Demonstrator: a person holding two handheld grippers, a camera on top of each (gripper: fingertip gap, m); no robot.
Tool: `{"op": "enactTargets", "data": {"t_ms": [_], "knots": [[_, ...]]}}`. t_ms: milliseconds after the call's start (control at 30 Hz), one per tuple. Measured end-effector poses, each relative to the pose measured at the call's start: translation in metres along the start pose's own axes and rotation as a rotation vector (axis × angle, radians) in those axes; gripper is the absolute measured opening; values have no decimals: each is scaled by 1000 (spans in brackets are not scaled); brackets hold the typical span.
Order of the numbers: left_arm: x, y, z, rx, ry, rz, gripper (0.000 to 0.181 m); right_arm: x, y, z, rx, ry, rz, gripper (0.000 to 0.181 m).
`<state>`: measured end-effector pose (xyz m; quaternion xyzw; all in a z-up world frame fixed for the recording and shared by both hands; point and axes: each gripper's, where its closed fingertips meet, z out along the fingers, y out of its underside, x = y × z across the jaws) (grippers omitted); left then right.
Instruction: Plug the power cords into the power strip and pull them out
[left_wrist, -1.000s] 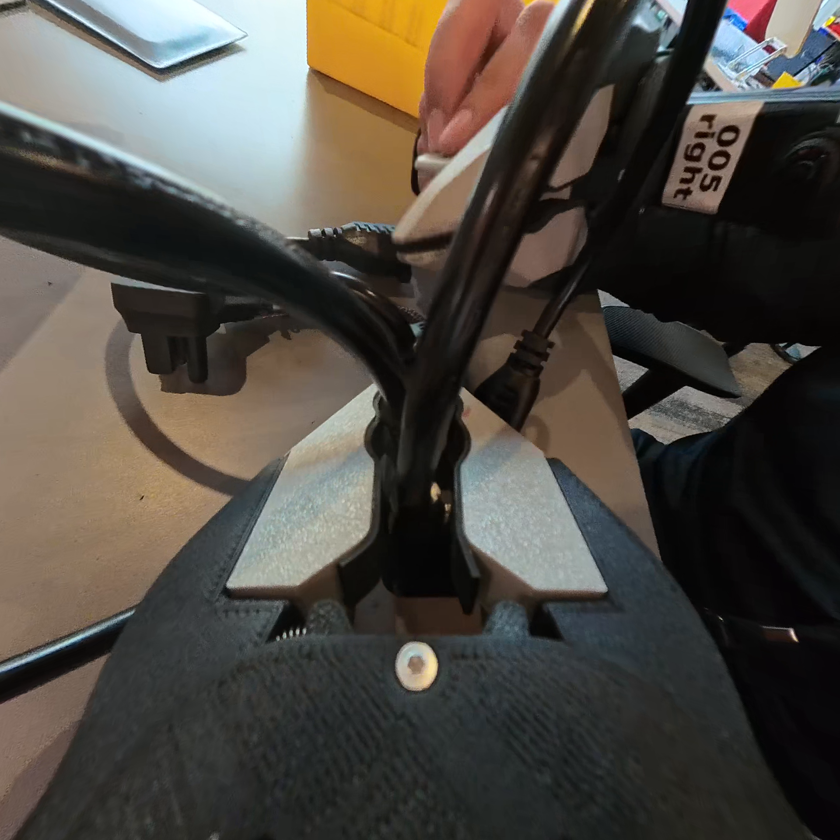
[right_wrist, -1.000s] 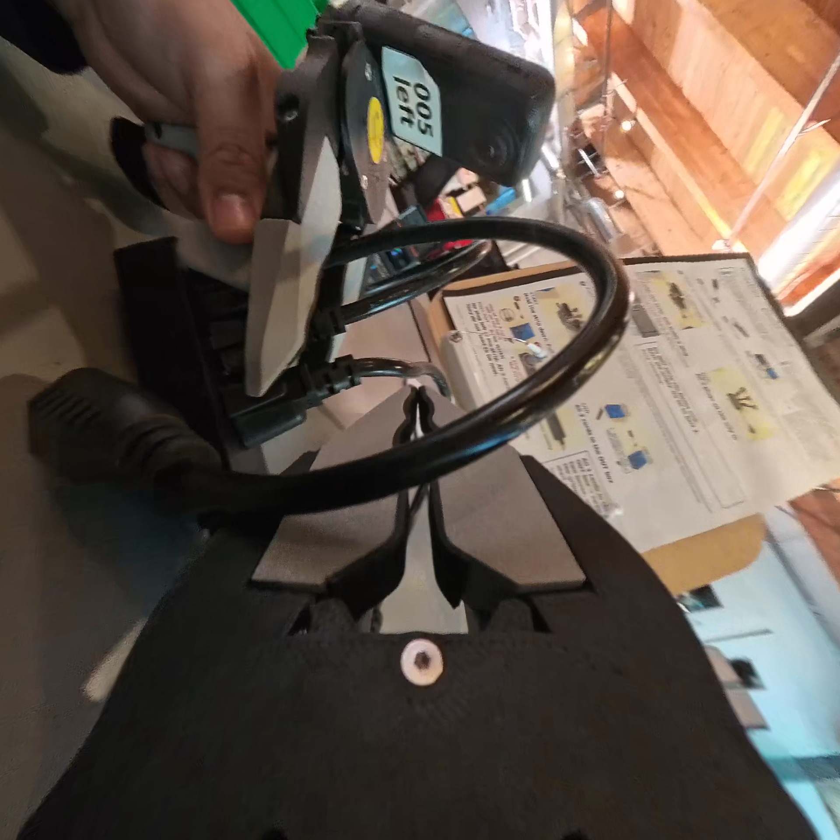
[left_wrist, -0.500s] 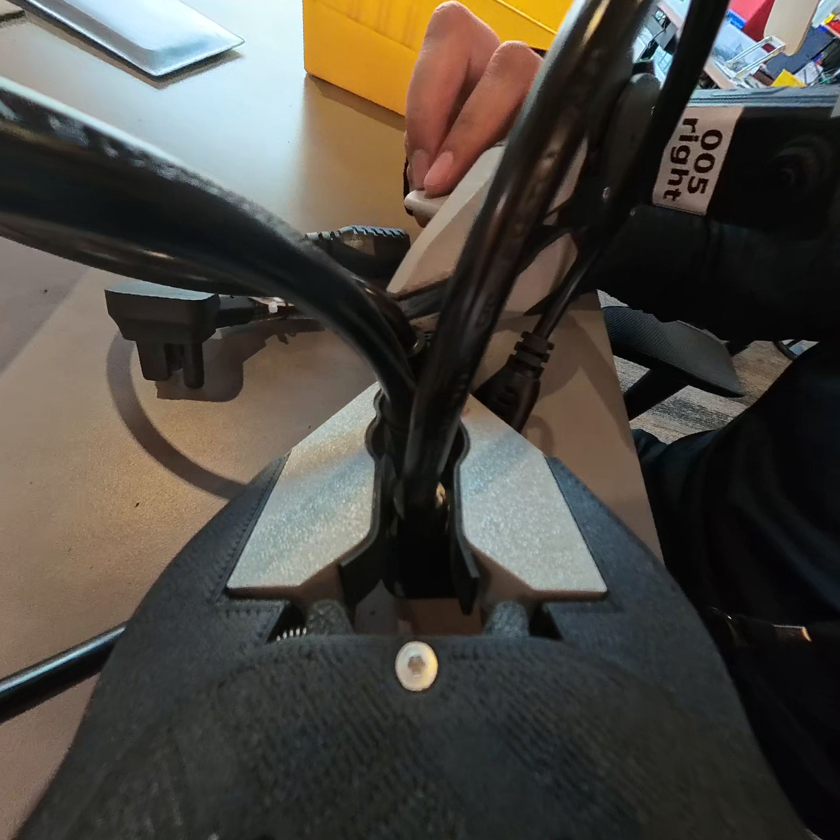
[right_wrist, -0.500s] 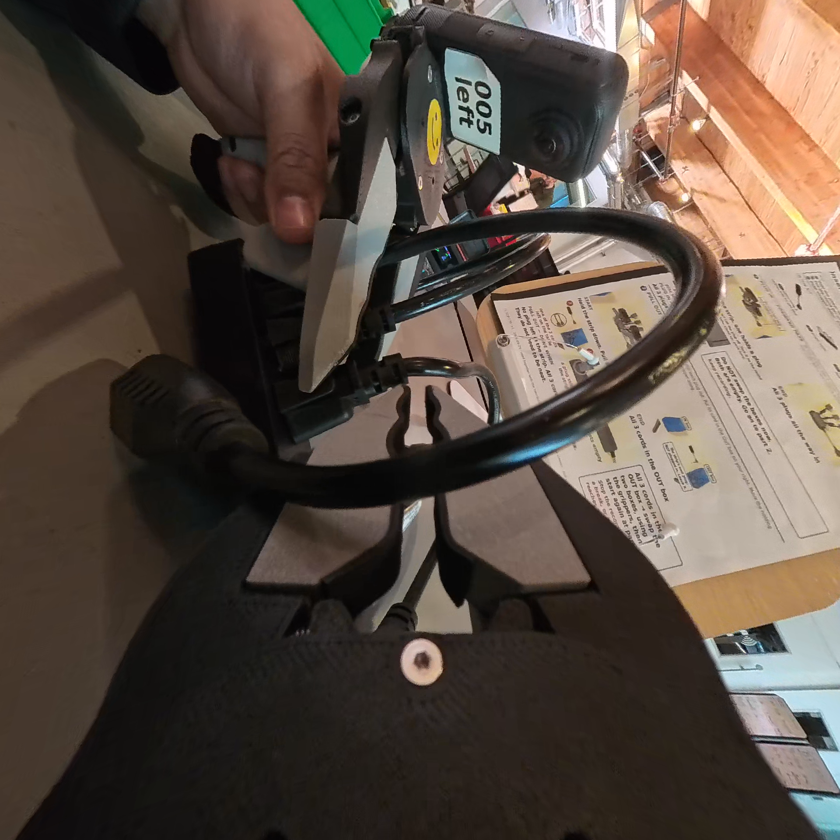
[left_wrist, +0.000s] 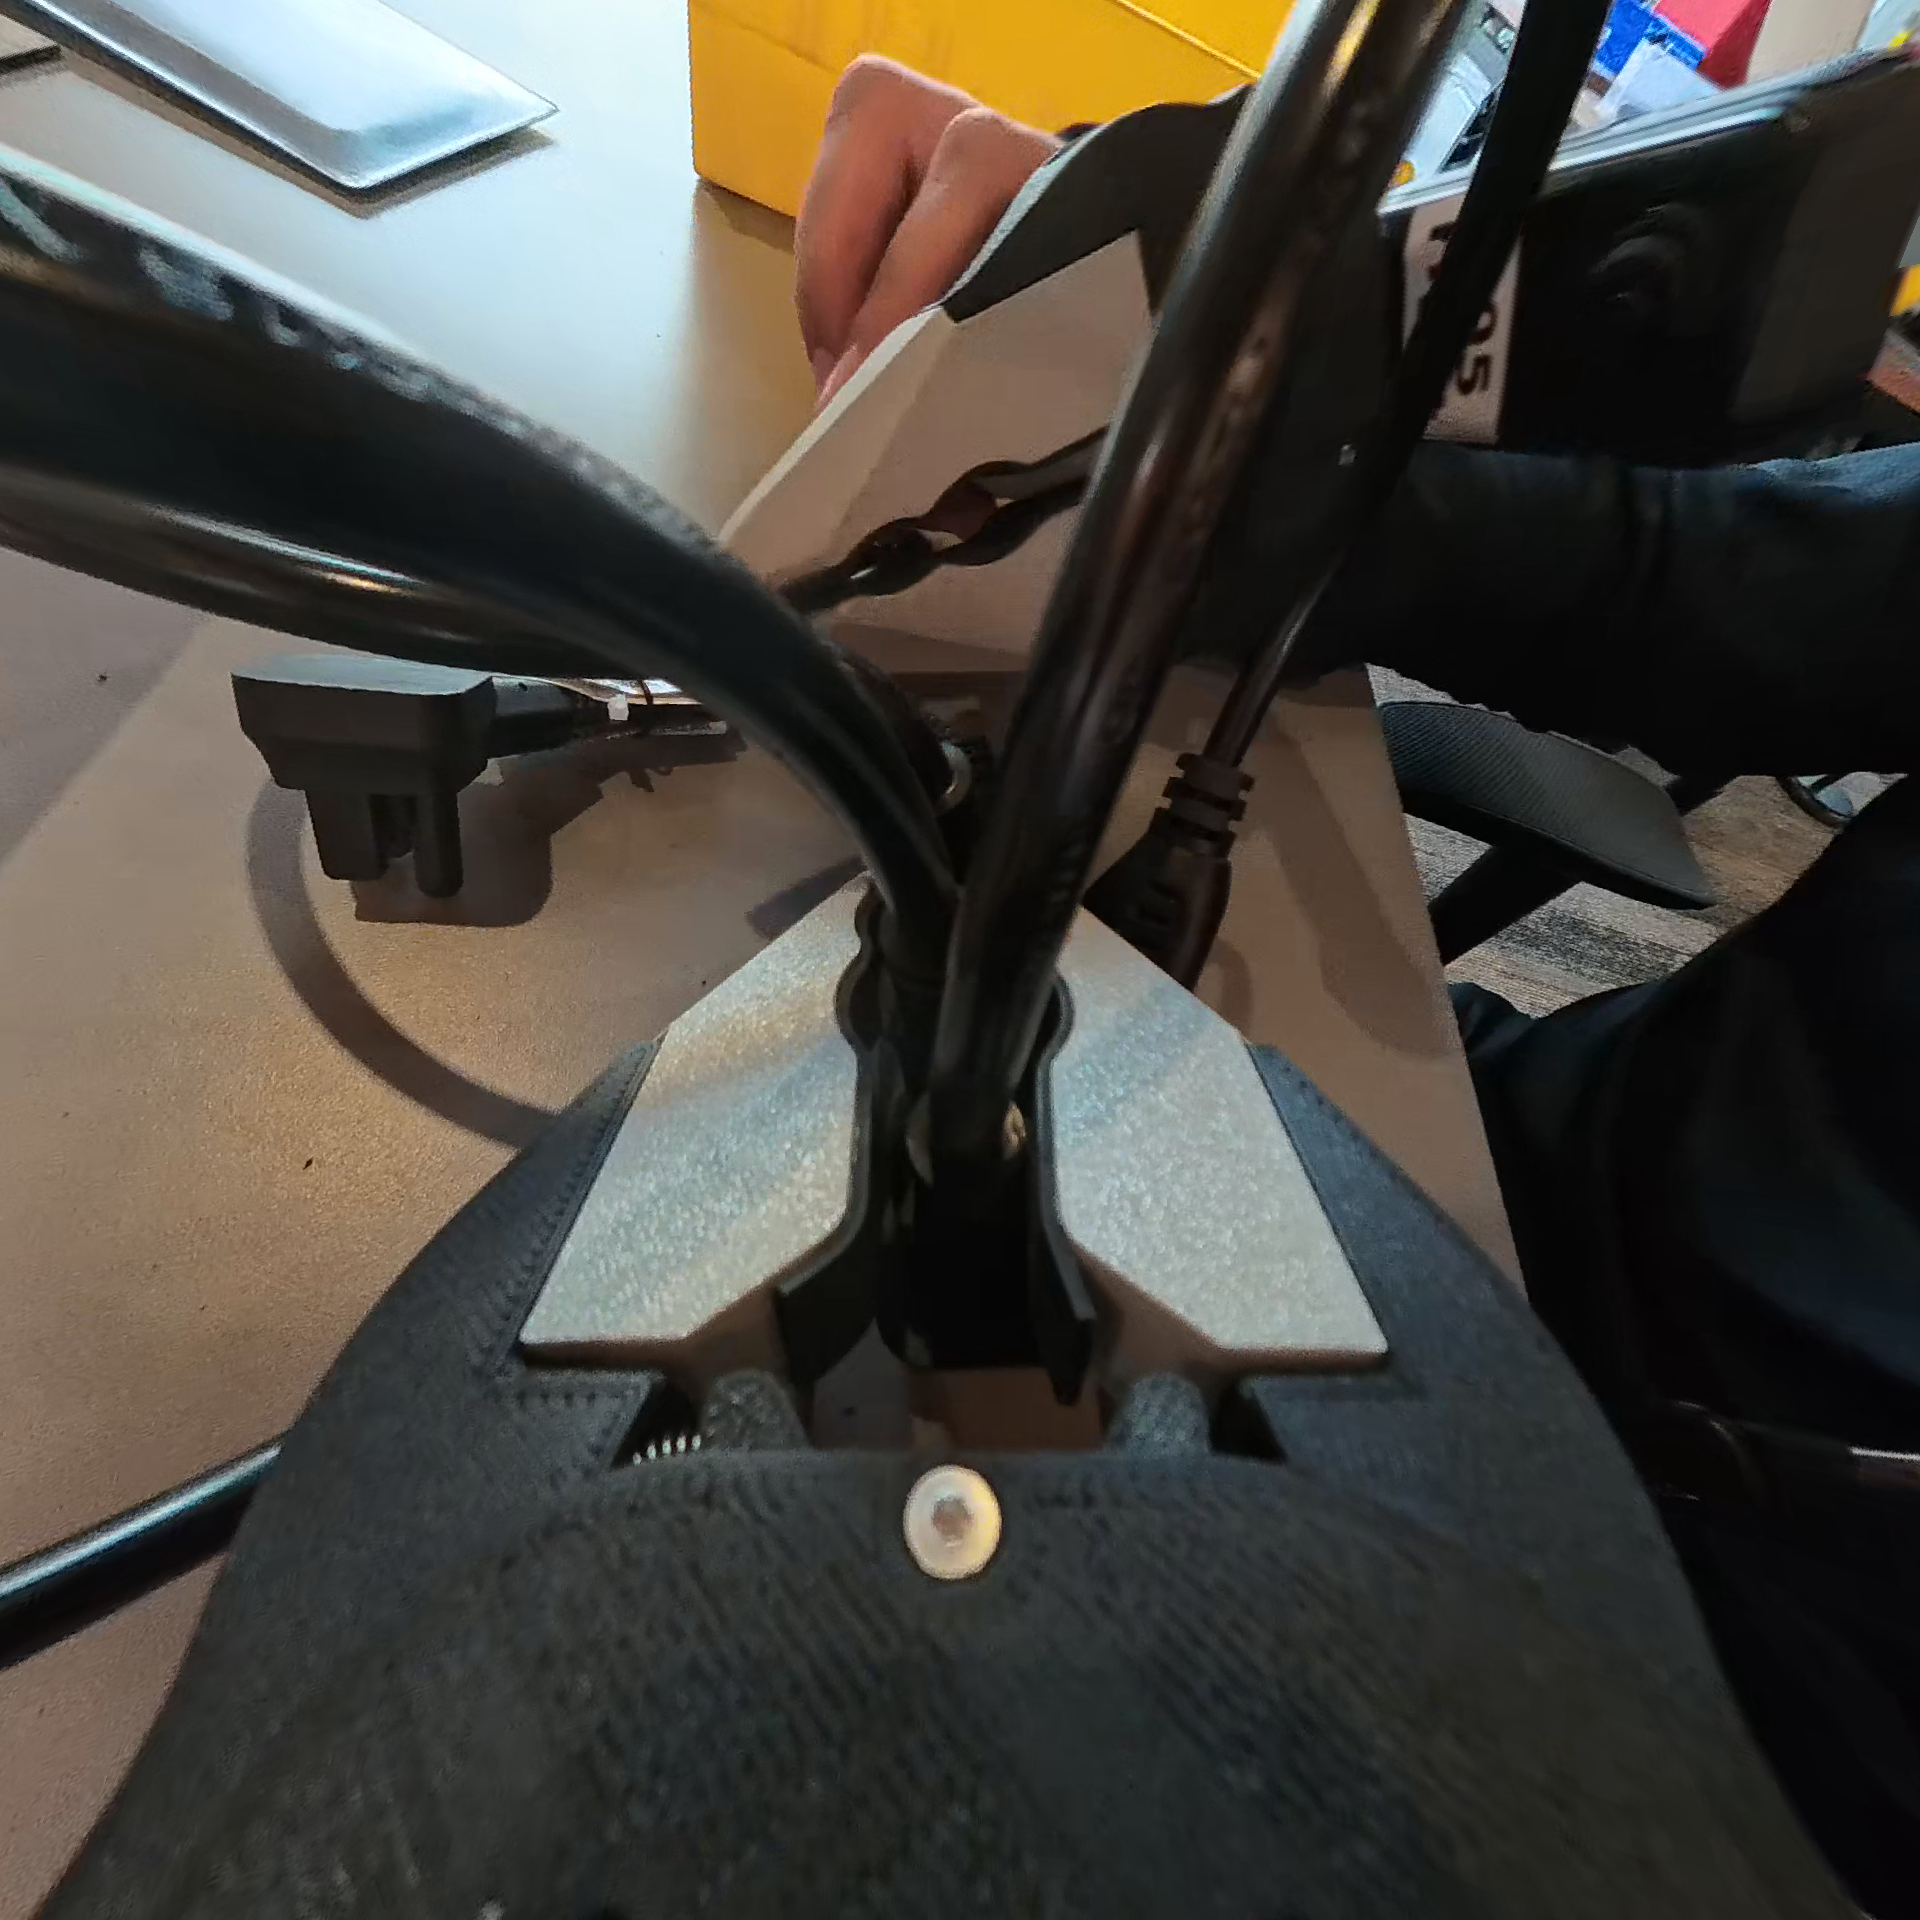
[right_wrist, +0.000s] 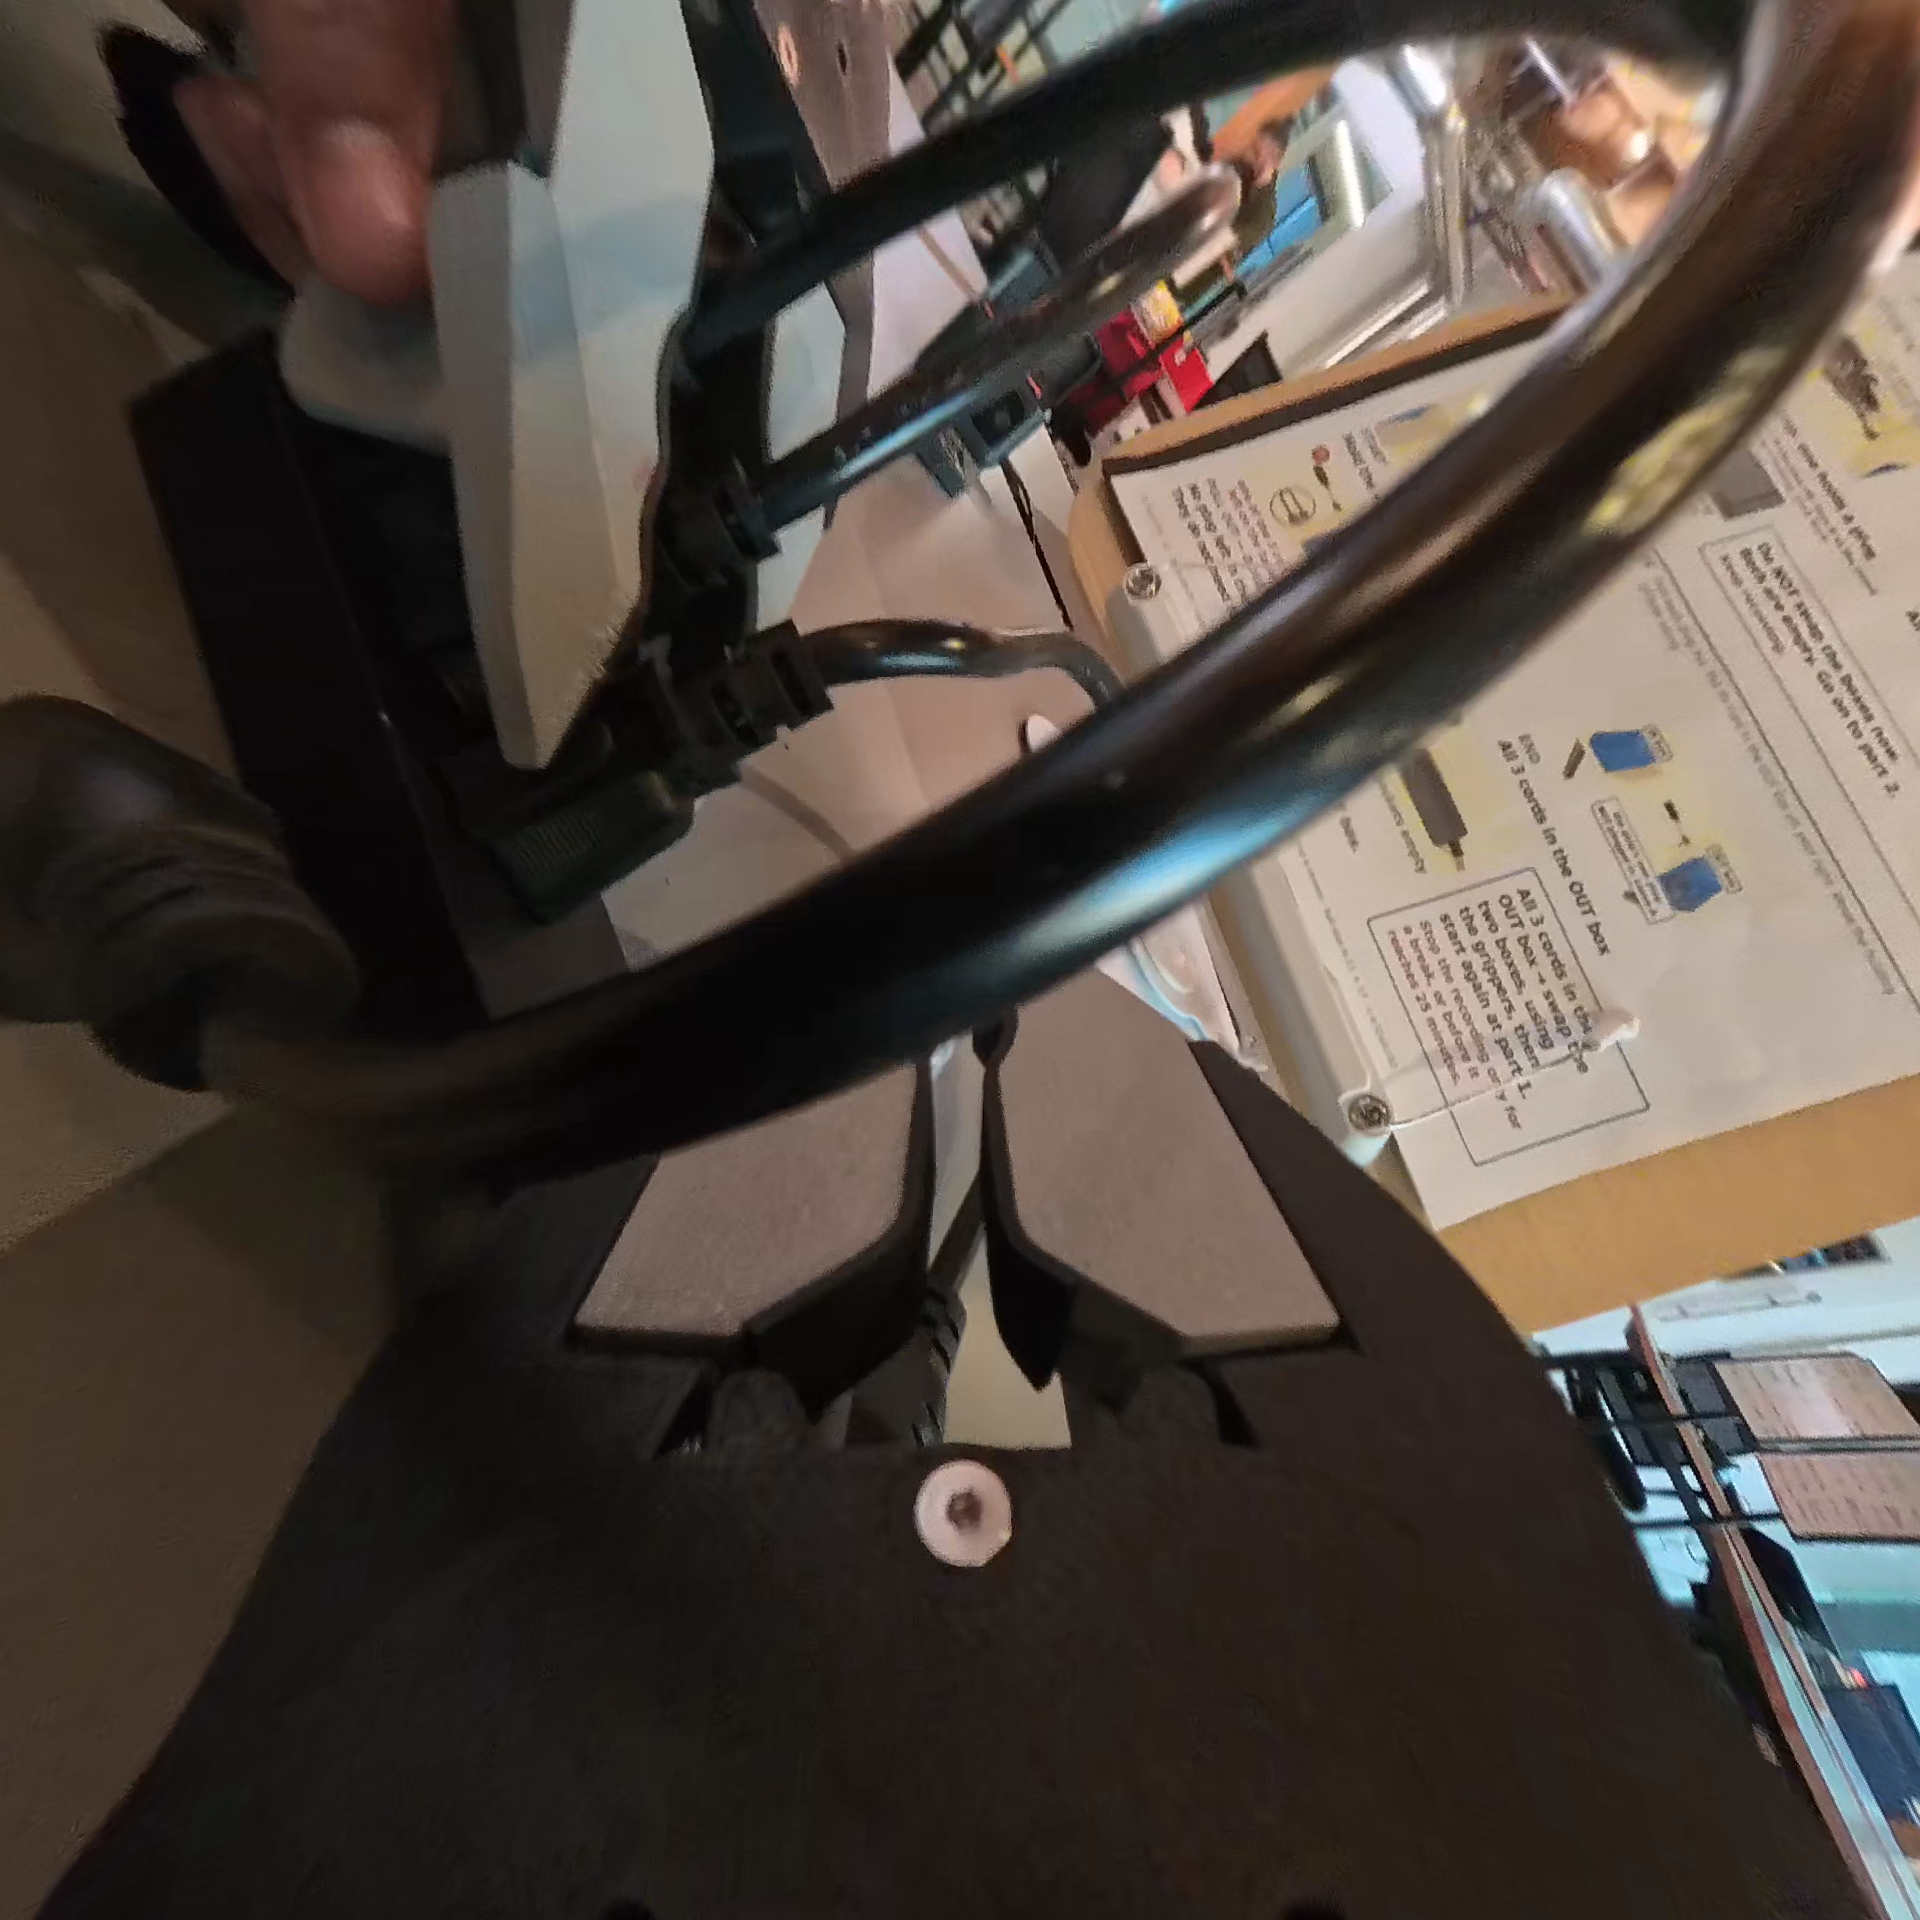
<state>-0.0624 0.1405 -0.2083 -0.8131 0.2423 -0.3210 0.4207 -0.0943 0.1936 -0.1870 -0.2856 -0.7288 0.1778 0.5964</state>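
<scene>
Power strip (right_wrist: 260, 623) standing black at the left of the right wrist view, on the bench (left_wrist: 208, 1039), with a black plug (right_wrist: 582, 831) seated at its near end. Partly covered by the pale fingers of the left gripper (right_wrist: 551, 520) and the hand (right_wrist: 312, 156) around it.

Left gripper's jaws clamped on thick cord (left_wrist: 1143, 520), seen from its own camera at (left_wrist: 951, 977): one run sweeping off left, one rising steeply across the view. Same thick cord looping wide in front of the right gripper (right_wrist: 982, 1039), close to its tips. Right gripper's jaws nearly together, pinching thin cord (right_wrist: 930, 1340) in the slit between them.

Loose plug (left_wrist: 364, 758) lying on its side on the bench, prongs down, well apart from both grippers. Small plug (left_wrist: 1184, 873) hanging just beside the left gripper's tips, near the bench's right edge. Bare bench open to the left and front; yellow box (left_wrist: 935, 83) closing off the far side. Printed sheet (right_wrist: 1558, 779) on a board close at the right gripper's right.
</scene>
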Motion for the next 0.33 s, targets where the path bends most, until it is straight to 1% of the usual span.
{"op": "enactTargets", "data": {"t_ms": [333], "knots": [[0,0,1,-3,-10,14,23,1,19,6,-79,5,21,0]]}}
